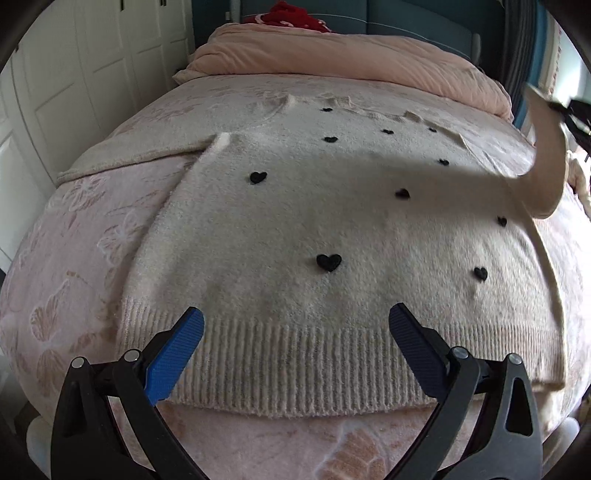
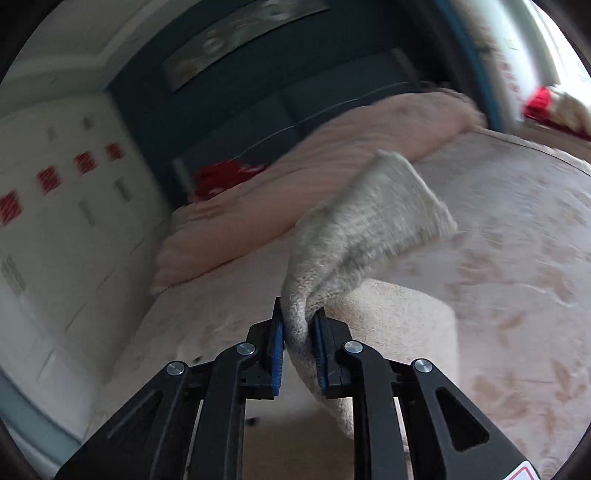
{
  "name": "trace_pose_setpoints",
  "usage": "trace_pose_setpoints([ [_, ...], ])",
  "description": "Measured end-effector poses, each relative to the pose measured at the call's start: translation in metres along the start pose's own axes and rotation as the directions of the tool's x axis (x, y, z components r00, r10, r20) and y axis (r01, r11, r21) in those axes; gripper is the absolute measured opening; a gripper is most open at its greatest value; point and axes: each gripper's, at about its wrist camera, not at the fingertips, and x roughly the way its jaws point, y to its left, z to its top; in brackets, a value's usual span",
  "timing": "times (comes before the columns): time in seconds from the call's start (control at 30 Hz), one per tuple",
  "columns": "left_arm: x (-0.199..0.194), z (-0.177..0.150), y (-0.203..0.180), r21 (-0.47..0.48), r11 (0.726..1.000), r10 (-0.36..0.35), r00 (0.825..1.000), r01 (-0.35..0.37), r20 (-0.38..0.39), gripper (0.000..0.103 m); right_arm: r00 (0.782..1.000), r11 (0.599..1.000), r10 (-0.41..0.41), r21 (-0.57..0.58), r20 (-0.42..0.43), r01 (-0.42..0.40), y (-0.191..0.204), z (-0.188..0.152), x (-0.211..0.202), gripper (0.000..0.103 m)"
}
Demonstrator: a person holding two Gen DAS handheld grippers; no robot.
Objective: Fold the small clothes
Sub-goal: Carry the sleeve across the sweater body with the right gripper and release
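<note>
A cream knitted sweater (image 1: pixel 314 221) with small black hearts lies flat on the bed, ribbed hem towards me. My left gripper (image 1: pixel 295 325) hovers open just above the hem, nothing between its blue pads. The sweater's right sleeve (image 1: pixel 546 155) is lifted off the bed at the right edge of the left wrist view. In the right wrist view my right gripper (image 2: pixel 299 332) is shut on that sleeve (image 2: pixel 369 221), pinching the fabric below the ribbed cuff, which stands up beyond the fingertips. The other sleeve (image 1: pixel 147 155) lies flat at the left.
A pink patterned bedspread (image 1: pixel 74 266) covers the bed. A folded pink duvet (image 1: pixel 332 59) lies across the far end with a red item (image 1: pixel 291 16) behind it. White cupboard doors (image 1: pixel 74 74) stand close on the left.
</note>
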Motion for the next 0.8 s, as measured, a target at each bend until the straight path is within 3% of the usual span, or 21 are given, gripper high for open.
trace_pose_setpoints([
  [0.03, -0.002, 0.003, 0.002, -0.017, 1.0, -0.004, 1.0, 0.004, 0.004, 0.098, 0.997, 0.996, 0.065, -0.054, -0.05, -0.068, 0.042, -0.012, 0.021, 0.023],
  [0.07, -0.004, 0.006, 0.006, -0.037, 0.999, -0.013, 1.0, 0.013, 0.008, 0.098, 0.987, 0.988, 0.117, -0.088, -0.107, -0.127, 0.075, -0.027, 0.041, 0.038],
  [0.1, -0.006, 0.011, 0.011, -0.061, 0.998, -0.032, 0.999, 0.033, 0.008, 0.098, 0.978, 0.98, 0.143, -0.119, -0.153, -0.162, 0.101, -0.044, 0.058, 0.045],
  [0.2, -0.01, 0.031, 0.023, -0.114, 0.988, -0.1, 0.995, 0.103, 0.028, 0.098, 0.964, 0.97, 0.129, -0.173, -0.234, -0.172, 0.142, -0.096, 0.086, 0.048],
  [0.3, 0.0, 0.067, 0.036, -0.164, 0.96, -0.221, 0.974, 0.225, 0.043, 0.098, 0.947, 0.986, 0.158, -0.007, -0.281, -0.167, 0.115, -0.134, 0.086, 0.049],
  [0.43, 0.065, 0.125, 0.047, -0.318, 0.875, -0.385, 0.923, 0.366, 0.002, 0.098, 0.951, 0.991, 0.06, 0.133, -0.304, -0.02, 0.053, -0.163, 0.061, 0.051],
  [0.5, 0.101, 0.143, 0.048, -0.396, 0.84, -0.408, 0.913, 0.37, -0.012, 0.098, 0.955, 0.979, 0.035, 0.201, -0.295, 0.027, 0.031, -0.168, 0.048, 0.051],
  [0.53, 0.124, 0.152, 0.049, -0.458, 0.81, -0.421, 0.907, 0.366, -0.019, 0.098, 0.958, 0.97, 0.03, 0.239, -0.285, 0.04, 0.017, -0.17, 0.044, 0.053],
  [0.63, 0.17, 0.168, 0.052, -0.573, 0.761, -0.394, 0.918, 0.305, -0.034, 0.098, 0.968, 0.942, 0.036, 0.333, -0.249, 0.05, -0.015, -0.17, 0.045, 0.054],
  [0.73, 0.187, 0.173, 0.05, -0.651, 0.717, -0.359, 0.932, 0.25, -0.037, 0.098, 0.973, 0.904, 0.056, 0.425, -0.222, 0.044, -0.042, -0.167, 0.061, 0.054],
  [0.77, 0.188, 0.176, 0.048, -0.66, 0.712, -0.347, 0.937, 0.24, -0.033, 0.097, 0.975, 0.894, 0.058, 0.447, -0.214, 0.045, -0.047, -0.163, 0.071, 0.054],
  [0.8, 0.187, 0.183, 0.045, -0.65, 0.723, -0.332, 0.943, 0.236, -0.028, 0.087, 0.977, 0.884, 0.058, 0.465, -0.203, 0.044, -0.051, -0.161, 0.075, 0.054],
])
